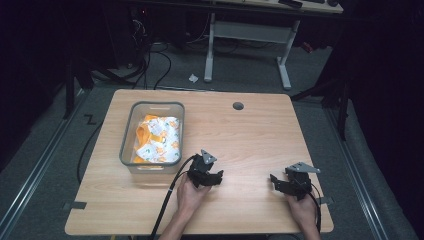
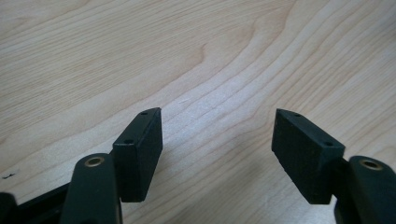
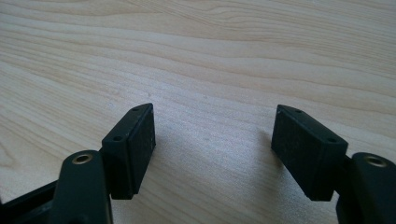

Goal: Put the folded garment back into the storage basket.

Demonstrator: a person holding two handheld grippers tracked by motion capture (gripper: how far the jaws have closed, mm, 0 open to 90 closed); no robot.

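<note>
My left gripper (image 1: 207,173) rests low over the wooden table (image 1: 240,145), just right of the clear plastic bin (image 1: 151,136). Its jaws stand apart in the left gripper view (image 2: 217,140), with bare wood between them. My right gripper (image 1: 290,182) sits near the table's front right, held by a hand. Its black jaws are spread wide in the right gripper view (image 3: 215,137), and nothing lies between them. Inside the bin is a crumpled white cloth with an orange print (image 1: 157,139).
A round cable hole (image 1: 238,106) is at the table's far edge. A black cable (image 1: 167,200) trails from the left gripper off the front edge. Beyond the table stand a white desk frame (image 1: 247,40) and floor cables (image 1: 150,65).
</note>
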